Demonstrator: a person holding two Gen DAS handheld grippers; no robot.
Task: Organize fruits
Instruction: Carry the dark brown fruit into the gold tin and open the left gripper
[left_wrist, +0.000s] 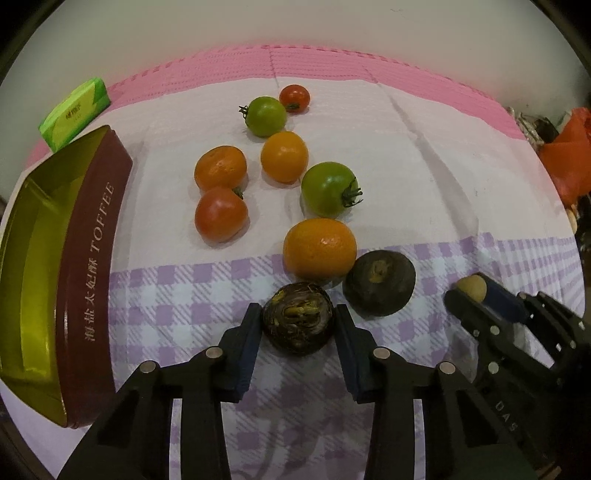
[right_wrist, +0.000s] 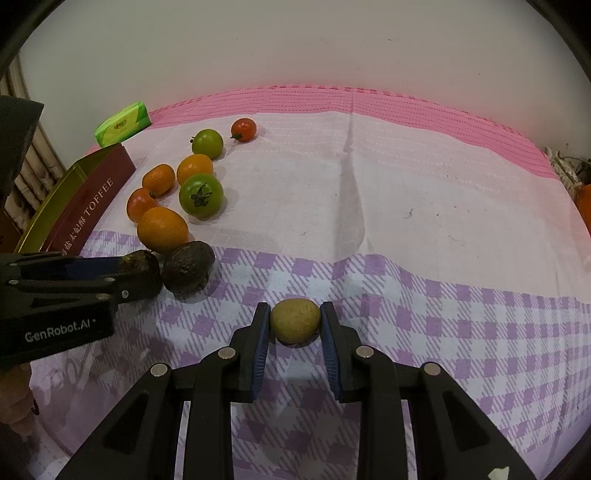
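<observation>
Two grippers each bracket one fruit: the left gripper (left_wrist: 297, 325) has its jaws against a dark, streaky round fruit (left_wrist: 297, 323) just right of the toffee tin (left_wrist: 88, 280), whose gold inside only this view shows. Only the right wrist view shows the right gripper (right_wrist: 294, 322) closed on a tan-green fruit (right_wrist: 294, 321), probably resting on the checked cloth (right_wrist: 461, 332), well right of the tin.

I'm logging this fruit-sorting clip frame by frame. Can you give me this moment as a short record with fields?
left gripper: jaws on either side of a dark round fruit
right gripper: jaws on either side of a small tan fruit
second dark fruit: on the cloth, beside an orange
other fruit: two green tomatoes, two red tomatoes, two more oranges, all loose on the cloth
toffee tin: open, at left, no fruit visible inside
green packet: behind the tin
</observation>
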